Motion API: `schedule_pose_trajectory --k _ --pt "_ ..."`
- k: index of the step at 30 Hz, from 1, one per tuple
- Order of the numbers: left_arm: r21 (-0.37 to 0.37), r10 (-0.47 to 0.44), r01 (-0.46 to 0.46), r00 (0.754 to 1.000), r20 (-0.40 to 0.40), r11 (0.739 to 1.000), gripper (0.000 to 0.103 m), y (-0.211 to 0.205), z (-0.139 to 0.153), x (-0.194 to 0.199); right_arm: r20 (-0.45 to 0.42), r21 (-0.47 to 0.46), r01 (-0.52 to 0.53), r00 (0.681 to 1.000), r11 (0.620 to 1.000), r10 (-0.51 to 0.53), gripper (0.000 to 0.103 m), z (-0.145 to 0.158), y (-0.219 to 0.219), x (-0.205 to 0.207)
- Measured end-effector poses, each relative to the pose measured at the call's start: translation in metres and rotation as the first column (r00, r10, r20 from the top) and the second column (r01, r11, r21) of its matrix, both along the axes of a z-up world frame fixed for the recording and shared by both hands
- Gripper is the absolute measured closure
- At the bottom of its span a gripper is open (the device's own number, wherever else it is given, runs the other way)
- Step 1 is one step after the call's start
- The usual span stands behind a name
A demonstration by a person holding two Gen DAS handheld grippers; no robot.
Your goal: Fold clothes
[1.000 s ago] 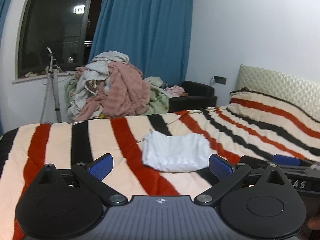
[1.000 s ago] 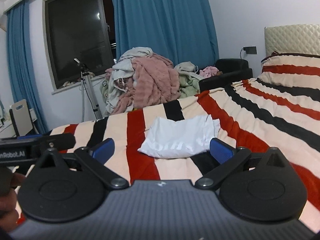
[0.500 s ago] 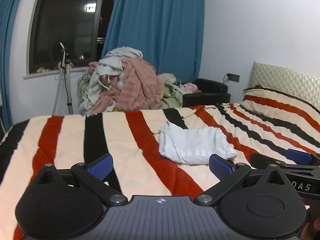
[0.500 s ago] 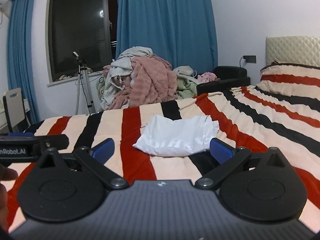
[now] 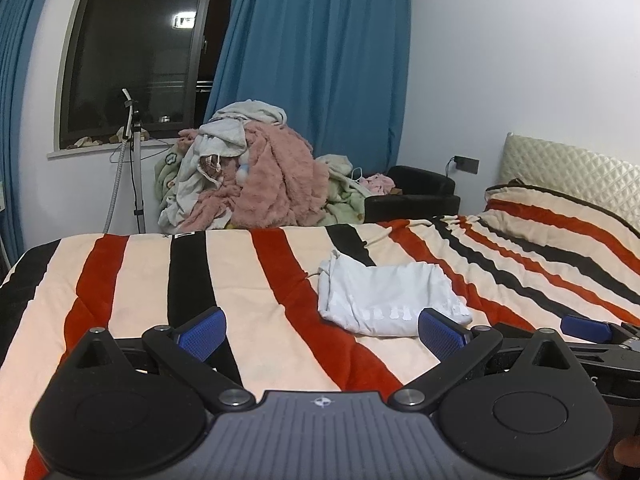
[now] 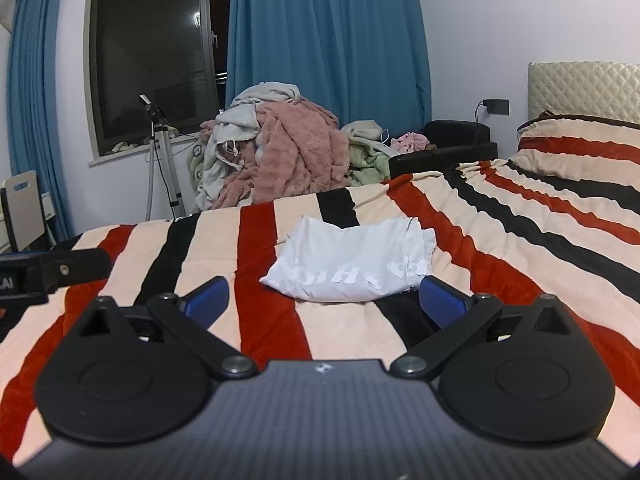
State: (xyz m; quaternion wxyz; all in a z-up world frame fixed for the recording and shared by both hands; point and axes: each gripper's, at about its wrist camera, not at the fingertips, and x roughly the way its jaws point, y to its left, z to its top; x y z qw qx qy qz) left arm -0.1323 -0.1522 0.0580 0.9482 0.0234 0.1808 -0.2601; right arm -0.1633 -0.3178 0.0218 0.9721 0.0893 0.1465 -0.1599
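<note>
Print on white garment (image 6: 352, 264): unreadable.
Left jaws (image 5: 322, 330): wide, empty; garment ahead, rightward.
Right jaws (image 6: 324, 298): wide, empty; garment ahead, between fingers.

One folded white garment (image 5: 390, 300) is lying on the striped bed (image 5: 248, 280), toward its far edge. Two grippers are showing: the left gripper (image 5: 322, 330) and the right gripper (image 6: 324, 298), each carrying two blue pads (four in all), both spread wide. One heap of clothes (image 5: 256, 184) is sitting beyond the bed's far edge (pieces too tangled to count). One tripod (image 5: 134, 152) is standing by one window (image 5: 136, 52). One black armchair (image 5: 412, 198) is sitting off the far right corner.
</note>
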Motion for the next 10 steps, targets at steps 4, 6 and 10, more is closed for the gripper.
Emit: schedule_pose_trajectory --k 4,6,10 --pt "0.003 0.005 -0.005 1.0 0.002 1.0 0.0 -0.0002 -0.0002 -0.0006 -0.006 -0.003 -0.003 1.0 1.0 0.003 0.0 -0.0001 0.0009 0.0011" --pt "0.007 0.005 -0.006 1.0 0.002 1.0 0.0 -0.001 -0.0006 -0.0009 -0.007 -0.002 -0.002 1.0 1.0 0.002 0.0 -0.0003 0.001 0.0009" --pt "0.009 0.003 -0.003 1.0 0.002 1.0 0.0 -0.001 -0.0007 -0.0027 -0.009 -0.002 -0.002 1.0 1.0 0.002 0.0 -0.0003 0.0017 0.0009"
